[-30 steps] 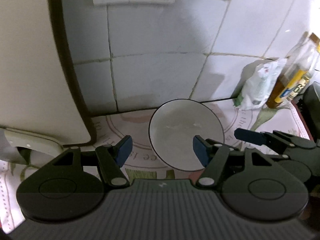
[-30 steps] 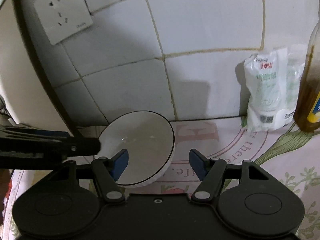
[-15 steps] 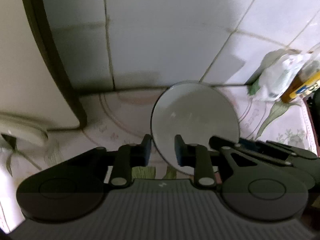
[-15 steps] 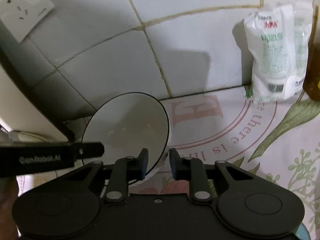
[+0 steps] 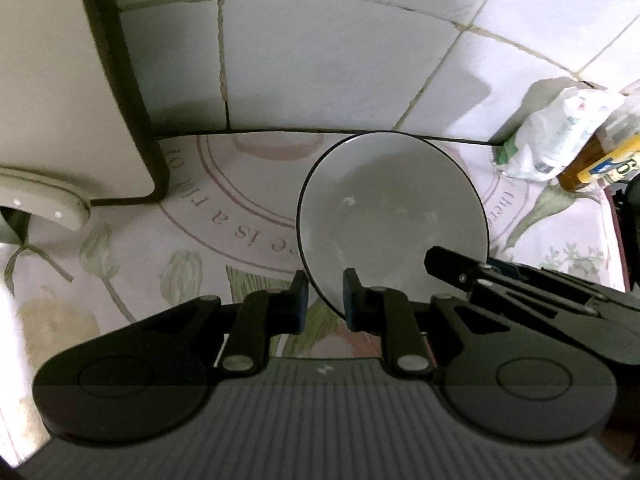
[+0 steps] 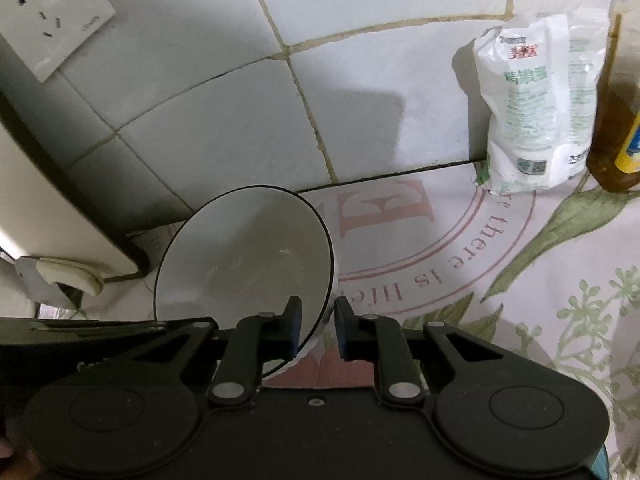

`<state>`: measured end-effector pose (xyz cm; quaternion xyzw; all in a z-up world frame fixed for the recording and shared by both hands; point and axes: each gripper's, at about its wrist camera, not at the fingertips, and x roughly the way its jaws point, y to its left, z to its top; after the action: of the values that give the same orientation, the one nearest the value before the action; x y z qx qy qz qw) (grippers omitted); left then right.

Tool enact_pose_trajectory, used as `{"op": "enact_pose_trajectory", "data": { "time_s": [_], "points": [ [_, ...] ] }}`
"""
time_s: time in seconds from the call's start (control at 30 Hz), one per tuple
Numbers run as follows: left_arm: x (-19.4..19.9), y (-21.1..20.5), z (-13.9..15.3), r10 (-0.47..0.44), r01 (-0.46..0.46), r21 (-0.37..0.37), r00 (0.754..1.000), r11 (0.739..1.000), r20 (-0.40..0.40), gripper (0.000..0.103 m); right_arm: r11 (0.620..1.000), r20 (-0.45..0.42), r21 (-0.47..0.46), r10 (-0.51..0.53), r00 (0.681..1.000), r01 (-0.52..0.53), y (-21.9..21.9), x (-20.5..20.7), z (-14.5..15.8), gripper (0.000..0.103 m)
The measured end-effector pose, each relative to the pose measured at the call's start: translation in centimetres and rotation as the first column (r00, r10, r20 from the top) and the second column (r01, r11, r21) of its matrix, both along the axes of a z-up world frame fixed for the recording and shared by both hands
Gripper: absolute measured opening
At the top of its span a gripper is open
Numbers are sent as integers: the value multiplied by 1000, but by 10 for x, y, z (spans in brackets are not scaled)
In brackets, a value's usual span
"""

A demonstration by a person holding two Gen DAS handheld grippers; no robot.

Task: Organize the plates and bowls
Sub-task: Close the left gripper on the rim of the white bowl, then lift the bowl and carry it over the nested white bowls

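A white bowl with a thin black rim (image 5: 392, 216) is held above the printed tablecloth, close to the tiled wall. My left gripper (image 5: 324, 300) is shut on its near left rim. My right gripper (image 6: 317, 330) is shut on the bowl's right rim; the bowl (image 6: 244, 264) tilts to the left in the right wrist view. The right gripper's body also shows in the left wrist view (image 5: 520, 288), beside the bowl's right side.
A white appliance with a dark edge (image 5: 60, 92) stands at the left against the wall. A white plastic bag (image 6: 528, 108) and an amber bottle (image 6: 620, 112) stand at the back right. A wall socket (image 6: 52, 28) is above left. The floral tablecloth (image 6: 460, 272) covers the counter.
Both grippers went from wide open around the bowl to shut on its rim. The bowl now tilts and sits higher, and both cameras have moved in closer.
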<state>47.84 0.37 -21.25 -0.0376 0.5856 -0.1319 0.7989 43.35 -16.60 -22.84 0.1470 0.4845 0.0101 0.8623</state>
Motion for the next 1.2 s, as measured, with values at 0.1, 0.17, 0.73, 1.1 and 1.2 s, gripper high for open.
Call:
{"op": "enact_pose_trajectory", "data": {
  "time_s": [0.1, 0.17, 0.73, 1.1, 1.2],
  "points": [
    [-7, -1, 12, -2, 2, 7, 1000, 1000, -9, 16, 1000, -11, 4, -4, 1000, 4, 0, -9, 11, 21],
    [-14, -4, 20, -11, 11, 12, 1000, 1000, -2, 16, 1000, -23, 2, -8, 1000, 8, 0, -16, 18, 21],
    [-82, -31, 95, 39, -40, 13, 999, 999, 26, 16, 998, 24, -15, 69, 997, -68, -26, -84, 96, 23],
    [-137, -69, 135, 63, -66, 52, 996, 996, 71, 16, 988, 29, -78, 133, 991, -130, -48, -129, 132, 23],
    [-150, -82, 144, 54, -59, 56, 995, 997, 82, 16, 988, 36, -83, 133, 990, -130, -58, -145, 139, 23]
  ]
}}
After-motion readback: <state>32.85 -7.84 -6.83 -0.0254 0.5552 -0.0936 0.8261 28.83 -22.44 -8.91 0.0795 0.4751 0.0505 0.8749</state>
